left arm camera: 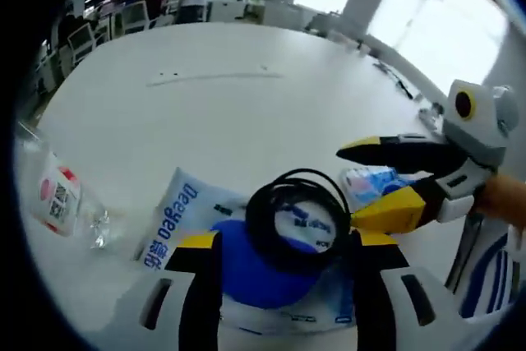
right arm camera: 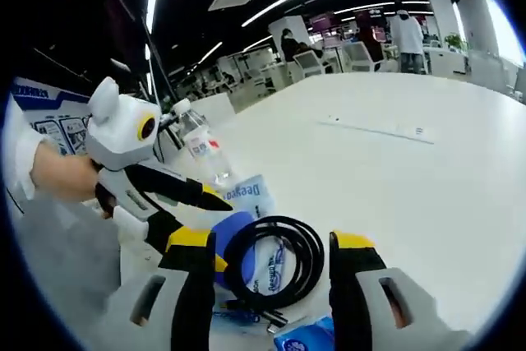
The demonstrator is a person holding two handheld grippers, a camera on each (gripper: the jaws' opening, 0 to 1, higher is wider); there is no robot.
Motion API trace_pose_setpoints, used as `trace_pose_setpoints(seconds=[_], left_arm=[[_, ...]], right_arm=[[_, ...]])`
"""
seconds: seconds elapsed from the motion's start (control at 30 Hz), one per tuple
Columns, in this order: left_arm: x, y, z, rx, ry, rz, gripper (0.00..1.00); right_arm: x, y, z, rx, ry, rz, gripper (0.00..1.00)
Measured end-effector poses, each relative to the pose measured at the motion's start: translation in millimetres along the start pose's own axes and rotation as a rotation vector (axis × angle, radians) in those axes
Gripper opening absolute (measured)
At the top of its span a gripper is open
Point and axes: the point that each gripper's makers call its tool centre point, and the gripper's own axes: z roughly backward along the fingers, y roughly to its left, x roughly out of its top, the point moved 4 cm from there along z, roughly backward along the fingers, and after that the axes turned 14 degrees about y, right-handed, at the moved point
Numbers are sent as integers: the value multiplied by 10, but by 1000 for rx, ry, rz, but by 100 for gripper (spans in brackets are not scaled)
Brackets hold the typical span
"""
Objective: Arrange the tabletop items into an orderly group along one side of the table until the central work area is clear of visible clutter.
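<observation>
The items already sit close together near one edge of the white table (left arm camera: 246, 113): a coiled black cable (left arm camera: 297, 218) lies on top of a blue-and-white plastic pouch (left arm camera: 177, 215) printed with lettering, a clear plastic bottle (left arm camera: 57, 195) with a red-and-white label lies on its side just beside the pouch, and a small blue tissue pack (left arm camera: 374, 180) rests near the other side of the cable. In the right gripper view the same cluster appears with the cable (right arm camera: 275, 260) over the pouch (right arm camera: 246, 195) and the bottle (right arm camera: 201, 145) behind it.

The left gripper (left arm camera: 288, 244) has its jaws spread wide on either side of the cable coil, gripping nothing. The right gripper (right arm camera: 267, 260) is likewise parted around the coil and grasps nothing; seen from the left gripper view, its yellow-tipped jaws (left arm camera: 386, 178) stand apart with the tissue pack between them, though contact cannot be confirmed.

The task looks well along: the wide centre of the table is bare apart from a thin faint line across it. What seems left is tidying the cluster into a neater row. The table edge lies close beside the items, so pushes toward it risk a fall; ample room lies toward the centre
</observation>
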Motion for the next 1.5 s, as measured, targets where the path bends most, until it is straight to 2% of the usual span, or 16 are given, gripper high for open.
trace_pose_setpoints(seconds=[0.07,0.23,0.33,0.47,0.67,0.7,0.83,0.93,1.13,1.3,1.33,1.5], left_arm=[[-10,-12,-24,-10,9,26,58],[-12,34,-79,3,26,40,54],[-15,54,-103,9,32,44,49],[4,59,-125,2,34,66,38],[43,104,-151,21,36,95,29],[43,108,-153,25,37,97,28],[43,145,-150,63,47,90,20],[46,168,-148,90,58,76,15],[43,135,-123,99,76,101,11],[103,82,-10,107,34,117,8],[129,68,18,106,25,114,8],[220,18,147,80,-8,106,5]], right_arm=[[-5,-98,-55,-1,0,-12,48],[-68,-167,-99,10,21,-96,47],[-127,-187,-117,-5,44,-111,46],[-201,-208,-151,-19,83,-105,39],[-311,-196,-228,-25,149,-100,26],[-301,-189,-247,-21,137,-87,23],[-298,-286,-245,-84,141,-79,12],[-294,-323,-263,-83,134,-103,8],[-239,-329,-224,-80,93,-180,4],[-151,-304,-139,-84,49,-189,2],[-116,-270,-61,-85,35,-197,1],[-63,-227,85,-79,-4,-225,1]])
